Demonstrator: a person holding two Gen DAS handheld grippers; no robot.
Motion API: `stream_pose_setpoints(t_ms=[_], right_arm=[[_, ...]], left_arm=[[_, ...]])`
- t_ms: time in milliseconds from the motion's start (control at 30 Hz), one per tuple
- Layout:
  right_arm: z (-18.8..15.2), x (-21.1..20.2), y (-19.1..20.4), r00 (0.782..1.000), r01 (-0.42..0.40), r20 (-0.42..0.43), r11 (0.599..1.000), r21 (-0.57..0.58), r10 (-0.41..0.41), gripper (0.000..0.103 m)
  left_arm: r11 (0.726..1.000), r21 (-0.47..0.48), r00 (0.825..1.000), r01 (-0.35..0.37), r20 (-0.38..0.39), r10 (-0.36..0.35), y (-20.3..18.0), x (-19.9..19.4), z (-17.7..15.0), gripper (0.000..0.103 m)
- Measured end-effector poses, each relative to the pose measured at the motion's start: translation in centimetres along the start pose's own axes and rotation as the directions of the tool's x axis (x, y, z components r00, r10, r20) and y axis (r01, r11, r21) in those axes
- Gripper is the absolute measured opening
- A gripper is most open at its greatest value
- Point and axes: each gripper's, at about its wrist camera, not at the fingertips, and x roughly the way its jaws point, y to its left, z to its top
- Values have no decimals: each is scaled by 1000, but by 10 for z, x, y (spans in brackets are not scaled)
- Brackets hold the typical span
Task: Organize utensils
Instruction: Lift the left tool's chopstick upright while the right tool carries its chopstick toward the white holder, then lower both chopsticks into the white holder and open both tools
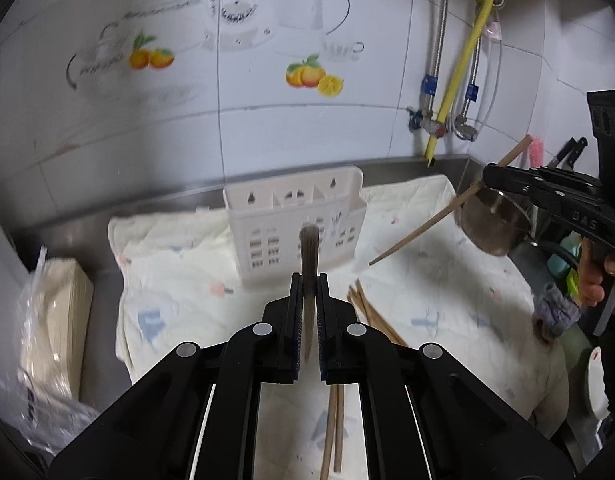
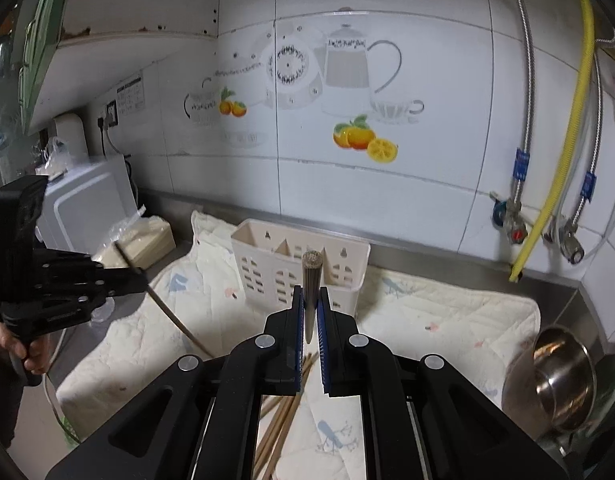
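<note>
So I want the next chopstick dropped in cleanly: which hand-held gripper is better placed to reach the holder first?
Probably either: the left hand-held gripper and right hand-held gripper each clamp a chopstick aimed at the white holder.

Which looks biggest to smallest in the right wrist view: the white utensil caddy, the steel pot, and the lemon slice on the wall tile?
1. white utensil caddy
2. steel pot, a close second; it sits nearer the camera at the stretched edge, so this order is unsure
3. lemon slice, clearly smallest
</note>
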Motion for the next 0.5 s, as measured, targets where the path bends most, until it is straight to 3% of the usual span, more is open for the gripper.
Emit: stream_pose_setpoints(t_ms=[333, 500], right_arm=[[61, -6, -15, 999, 30, 34, 999, -33, -29, 6], [79, 13, -22, 999, 44, 20, 999, -32, -44, 6]], left_arm=[[1000, 27, 993, 3, 115, -6, 2, -21, 86, 6], [998, 25, 979, -57, 197, 51, 7, -22, 130, 6]])
